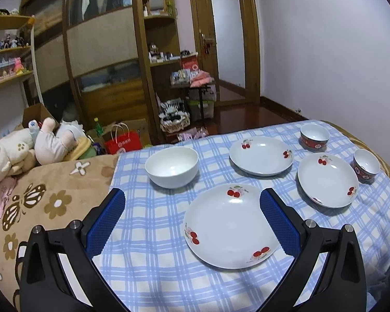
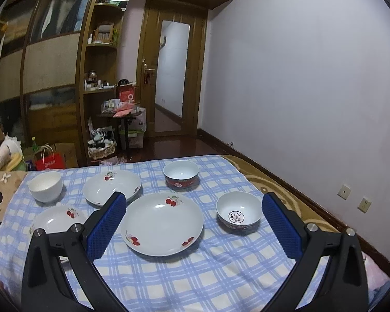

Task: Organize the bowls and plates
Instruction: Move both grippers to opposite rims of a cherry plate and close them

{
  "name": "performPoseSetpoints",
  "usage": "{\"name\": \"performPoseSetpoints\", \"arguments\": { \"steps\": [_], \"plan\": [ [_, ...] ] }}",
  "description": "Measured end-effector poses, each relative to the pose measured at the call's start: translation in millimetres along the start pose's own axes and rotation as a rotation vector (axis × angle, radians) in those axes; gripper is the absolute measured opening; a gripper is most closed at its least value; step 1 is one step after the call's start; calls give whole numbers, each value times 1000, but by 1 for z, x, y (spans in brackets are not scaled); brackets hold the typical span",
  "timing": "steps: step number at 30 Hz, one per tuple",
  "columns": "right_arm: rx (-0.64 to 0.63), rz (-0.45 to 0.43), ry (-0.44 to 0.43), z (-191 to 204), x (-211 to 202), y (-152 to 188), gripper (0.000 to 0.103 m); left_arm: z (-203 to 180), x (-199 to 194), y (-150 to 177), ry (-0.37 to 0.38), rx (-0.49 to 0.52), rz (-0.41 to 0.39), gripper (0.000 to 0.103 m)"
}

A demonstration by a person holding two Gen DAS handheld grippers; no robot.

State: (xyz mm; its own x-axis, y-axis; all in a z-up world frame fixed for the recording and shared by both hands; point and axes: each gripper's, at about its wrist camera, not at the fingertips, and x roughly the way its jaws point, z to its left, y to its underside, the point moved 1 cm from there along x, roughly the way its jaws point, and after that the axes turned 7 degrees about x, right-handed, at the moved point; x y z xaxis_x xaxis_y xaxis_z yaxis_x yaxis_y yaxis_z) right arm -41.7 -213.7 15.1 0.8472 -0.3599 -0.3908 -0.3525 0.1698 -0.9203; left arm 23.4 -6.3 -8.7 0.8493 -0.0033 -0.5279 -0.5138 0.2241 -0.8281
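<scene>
Three white cherry-patterned plates, a plain white bowl and two red-sided bowls lie apart on a blue checked cloth (image 1: 148, 234). In the left wrist view, my left gripper (image 1: 192, 197) is open above the cloth. The nearest plate (image 1: 228, 226) lies between its fingers, toward the right one. The white bowl (image 1: 171, 166) is just beyond, with a far plate (image 1: 261, 154), a right plate (image 1: 327, 179) and the red bowls (image 1: 314, 134) (image 1: 366, 165) further off. My right gripper (image 2: 193, 197) is open and empty over the middle plate (image 2: 163, 223) and the near red bowl (image 2: 238, 212).
The cloth covers a bed with a brown flowered blanket (image 1: 52, 202). Plush toys (image 1: 26, 148) lie at its left. A lilac wall (image 2: 312, 91) runs along the bed's right side. Beyond the bed's far edge stand wardrobes, shelves and a red bag (image 1: 122, 143).
</scene>
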Motion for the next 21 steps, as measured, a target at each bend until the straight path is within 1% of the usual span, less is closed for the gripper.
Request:
{"name": "performPoseSetpoints", "arguments": {
  "steps": [4,11,14,18,21],
  "plan": [
    [-1,35,-17,11,10,-6,103,3,15,-5,12,-7,41,102],
    [57,135,-102,31,38,-10,103,5,47,-12,8,-1,105,102],
    [54,149,-121,43,47,-10,103,6,64,-14,20,-12,149,102],
    [62,177,-158,56,62,-10,103,11,83,-14,18,-23,206,102],
    [55,179,-151,69,73,-7,103,15,96,-10,14,-42,250,102]
  ]
}}
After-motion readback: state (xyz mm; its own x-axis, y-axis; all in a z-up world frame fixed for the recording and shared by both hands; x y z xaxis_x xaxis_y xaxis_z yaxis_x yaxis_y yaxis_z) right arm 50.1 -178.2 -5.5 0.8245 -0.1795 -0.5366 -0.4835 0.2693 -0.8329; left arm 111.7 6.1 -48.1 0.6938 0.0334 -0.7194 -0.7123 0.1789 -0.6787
